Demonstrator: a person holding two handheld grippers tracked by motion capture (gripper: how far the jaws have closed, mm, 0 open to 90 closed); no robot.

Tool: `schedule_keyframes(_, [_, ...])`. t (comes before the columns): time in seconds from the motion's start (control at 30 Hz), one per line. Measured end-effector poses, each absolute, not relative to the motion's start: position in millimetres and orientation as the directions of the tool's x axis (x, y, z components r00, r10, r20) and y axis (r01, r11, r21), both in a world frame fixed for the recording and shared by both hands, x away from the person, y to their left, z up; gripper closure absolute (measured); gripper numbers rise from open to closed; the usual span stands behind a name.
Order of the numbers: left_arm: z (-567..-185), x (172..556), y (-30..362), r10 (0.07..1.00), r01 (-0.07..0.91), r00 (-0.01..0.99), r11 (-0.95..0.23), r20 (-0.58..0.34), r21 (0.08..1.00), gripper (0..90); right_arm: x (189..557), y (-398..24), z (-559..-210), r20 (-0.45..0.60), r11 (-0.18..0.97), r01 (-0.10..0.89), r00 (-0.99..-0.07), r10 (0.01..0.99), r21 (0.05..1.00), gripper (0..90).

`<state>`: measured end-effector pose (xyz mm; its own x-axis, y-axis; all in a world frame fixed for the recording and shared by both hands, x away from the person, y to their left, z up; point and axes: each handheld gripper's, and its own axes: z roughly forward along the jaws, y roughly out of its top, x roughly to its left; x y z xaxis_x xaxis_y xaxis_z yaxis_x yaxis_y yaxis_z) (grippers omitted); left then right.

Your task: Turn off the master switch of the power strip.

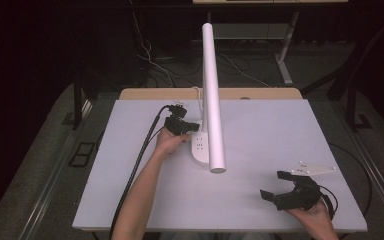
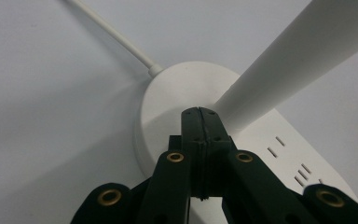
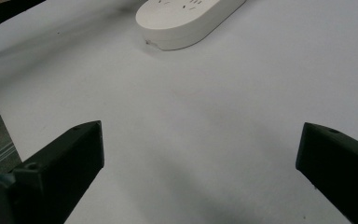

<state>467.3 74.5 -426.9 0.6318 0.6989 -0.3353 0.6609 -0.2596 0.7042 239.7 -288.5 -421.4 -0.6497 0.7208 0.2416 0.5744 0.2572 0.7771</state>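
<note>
Nearest the person, the right gripper (image 1: 275, 186) rests on the near-right part of the white table (image 1: 300, 135), fingers spread wide with nothing between them; the right gripper view confirms bare table between its two black fingers (image 3: 70, 154). It sits well apart from the work.

Farther in, the left gripper (image 1: 194, 126) is at the white oval power-strip base (image 1: 198, 150) near the table's middle. In the left gripper view its fingers (image 2: 192, 135) are pressed fully together, holding nothing, with the tips (image 2: 199, 110) right at the base top, at the foot of the long white tube-shaped post (image 1: 213, 95) that rises from the base. Whether the tips actually touch the surface cannot be told. Socket slots (image 2: 276, 145) show on the base beside the post. A thin white cord (image 2: 112, 35) runs out of the base's far end toward the back of the table.

Step judged: closed left fingertips poking or pressing a spot on the base, likely a switch or button by the post foot, though no button is visible. Next move probably calls for a short straight press down with the fingers kept together, not sliding into the post. The right gripper could steady the base if it shifts.
</note>
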Motion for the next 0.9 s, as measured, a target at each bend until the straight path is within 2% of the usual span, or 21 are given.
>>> schedule_keyframes(0.4, [-415, 461, 97, 0.669, 0.637, 0.65, -0.223, -0.359, 0.738, 89.4, 240, -291, -422, 0.238, 0.259, 0.575, -0.647, 0.724, 0.777, 0.2])
schedule_keyframes(0.5, [-409, 459, 102, 0.668, 0.621, 0.665, -0.244, -0.335, 0.745, 89.2, 240, -291, -422, 0.239, 0.259, 0.576, -0.648, 0.724, 0.776, 0.2])
schedule_keyframes(0.8, [-393, 449, 118, 0.666, 0.586, 0.681, -0.247, -0.304, 0.772, 81.7, 241, -290, -422, 0.241, 0.258, 0.576, -0.648, 0.723, 0.775, 0.2])
schedule_keyframes(0.9, [-388, 443, 123, 0.658, 0.57, 0.693, -0.249, -0.295, 0.783, 74.4, 241, -290, -422, 0.241, 0.257, 0.576, -0.647, 0.723, 0.776, 0.2])
